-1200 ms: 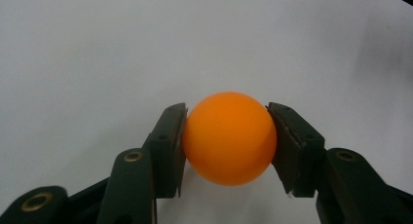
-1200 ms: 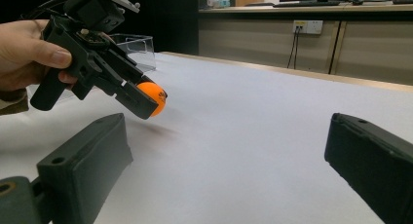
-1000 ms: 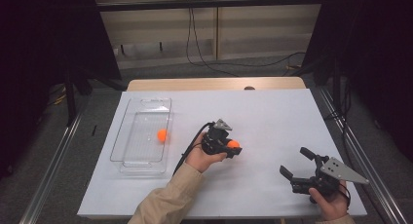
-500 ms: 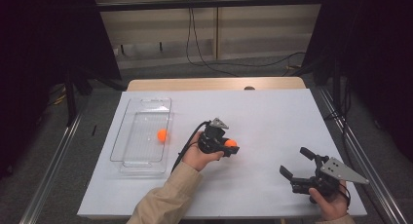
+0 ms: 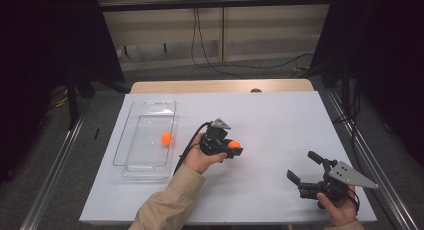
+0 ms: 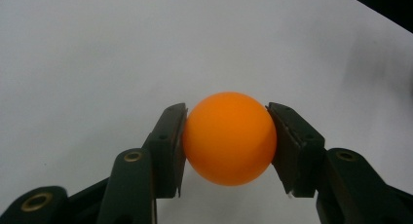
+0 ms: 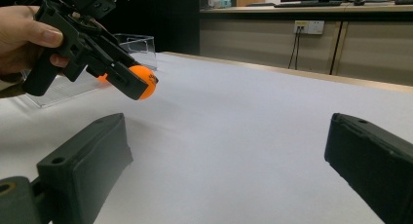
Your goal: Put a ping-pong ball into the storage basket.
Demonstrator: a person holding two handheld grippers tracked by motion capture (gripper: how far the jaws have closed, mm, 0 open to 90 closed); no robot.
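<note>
My left gripper (image 5: 231,149) is shut on an orange ball (image 5: 234,145) and holds it just above the white table, right of the tray. In the left gripper view both pads press the sides of the ball (image 6: 229,139). A second orange ball (image 5: 166,138) lies inside the clear plastic tray (image 5: 145,157). My right gripper (image 5: 301,165) rests near the table's front right with its jaws wide apart and nothing between them. The right gripper view looks between those jaws toward the left gripper (image 7: 139,90) and its ball (image 7: 144,82).
The table top (image 5: 280,120) is covered in white paper, with a wooden edge at the back. Black frame posts and cables stand behind and beside it. The tray (image 7: 139,41) sits at the table's left, behind the left hand (image 7: 22,36).
The left gripper has drifted slightly left toward the tray, still holding the ball. The right gripper has kept still.
</note>
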